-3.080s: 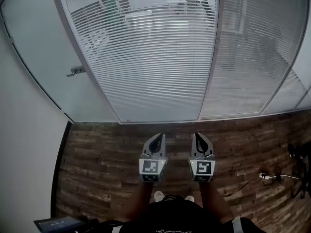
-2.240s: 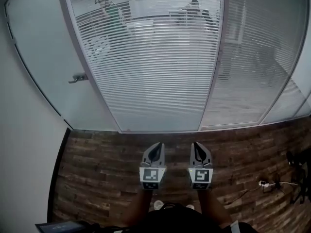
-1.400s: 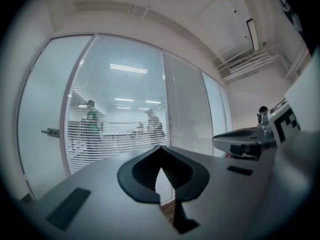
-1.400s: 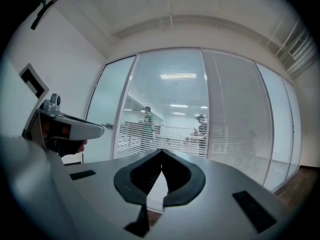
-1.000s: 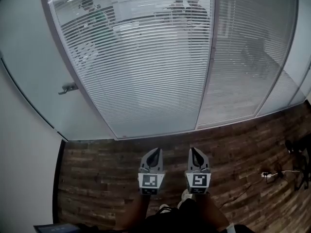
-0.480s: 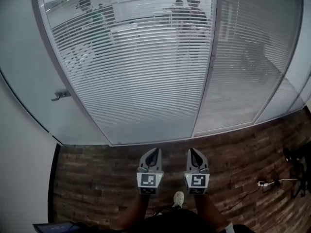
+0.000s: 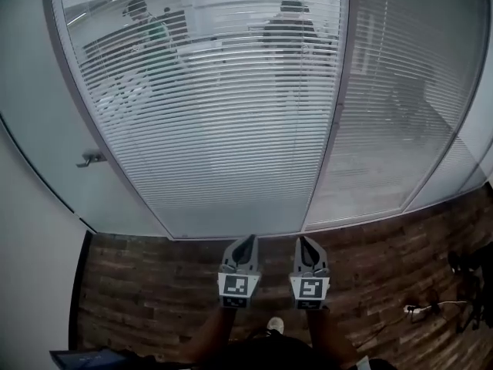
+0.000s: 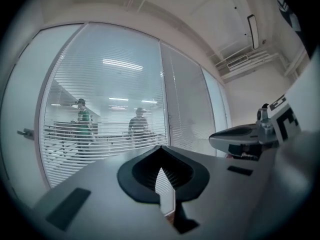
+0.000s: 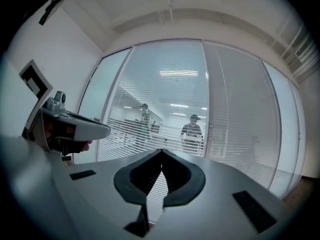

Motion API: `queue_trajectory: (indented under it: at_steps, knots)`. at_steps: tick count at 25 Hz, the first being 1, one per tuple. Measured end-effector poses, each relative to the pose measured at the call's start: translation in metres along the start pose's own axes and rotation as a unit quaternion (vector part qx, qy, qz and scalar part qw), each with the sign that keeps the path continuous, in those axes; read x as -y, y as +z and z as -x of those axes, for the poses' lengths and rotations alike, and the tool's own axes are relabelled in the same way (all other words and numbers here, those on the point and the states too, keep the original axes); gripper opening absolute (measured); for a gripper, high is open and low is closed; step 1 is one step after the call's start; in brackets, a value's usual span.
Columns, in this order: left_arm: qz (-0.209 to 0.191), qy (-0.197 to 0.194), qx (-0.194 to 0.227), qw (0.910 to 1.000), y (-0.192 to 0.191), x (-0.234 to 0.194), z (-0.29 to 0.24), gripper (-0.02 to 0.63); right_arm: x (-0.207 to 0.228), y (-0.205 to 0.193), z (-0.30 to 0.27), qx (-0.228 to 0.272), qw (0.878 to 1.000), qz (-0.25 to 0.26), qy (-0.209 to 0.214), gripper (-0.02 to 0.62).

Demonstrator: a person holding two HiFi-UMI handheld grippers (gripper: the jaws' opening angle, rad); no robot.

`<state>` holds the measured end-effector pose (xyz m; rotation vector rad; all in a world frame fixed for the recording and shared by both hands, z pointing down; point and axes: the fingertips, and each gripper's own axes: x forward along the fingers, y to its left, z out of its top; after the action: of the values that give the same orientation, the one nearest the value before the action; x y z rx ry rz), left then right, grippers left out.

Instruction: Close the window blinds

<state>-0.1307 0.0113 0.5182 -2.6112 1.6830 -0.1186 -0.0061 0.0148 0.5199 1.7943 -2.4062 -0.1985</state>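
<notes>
Horizontal blinds [image 7: 223,129] hang behind a wide glass pane; their slats stand open, so the room behind shows through. The blinds of the pane to the right [image 7: 393,114] look denser and show little. My left gripper [image 7: 246,240] and right gripper [image 7: 303,240] are held side by side, level, over the wood floor just short of the glass wall's foot. Both are shut with nothing in them. The left gripper [image 8: 161,148] faces the wide pane in its own view, and the right gripper [image 9: 161,150] faces the same pane and the mullion.
A grey mullion [image 7: 335,114] divides the two panes. A frosted door with a lever handle [image 7: 91,159] stands at the left. Two people [image 7: 289,37] are behind the glass. A power strip with cables [image 7: 420,307] and dark equipment [image 7: 470,268] lie at the right.
Both grippers have moved toward the glass wall, side by side and still shut. The wall's foot now lies just ahead of them. A person behind the glass has shifted.
</notes>
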Motion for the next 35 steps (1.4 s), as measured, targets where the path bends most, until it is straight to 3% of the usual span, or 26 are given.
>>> queue_trajectory:
  at_steps: [12, 21, 26, 35]
  knots:
    - [-0.001, -0.003, 0.003, 1.0000, 0.006, 0.013, -0.066, -0.005, 0.050, -0.016, -0.044, 0.000, 1.000, -0.005, 0.013, 0.003]
    - [-0.021, -0.006, 0.003, 0.9998, 0.016, 0.022, -0.105, -0.005, 0.079, 0.000, -0.086, 0.030, 0.999, -0.001, 0.021, 0.003]
    - [-0.028, 0.006, 0.000, 0.9996, 0.011, 0.010, -0.122, -0.005, 0.086, -0.007, -0.102, 0.025, 0.999, -0.001, 0.027, 0.003]
    - [-0.006, 0.004, -0.008, 0.9999, 0.012, -0.006, -0.156, -0.005, 0.095, -0.009, -0.135, 0.025, 0.999, -0.005, 0.029, 0.003]
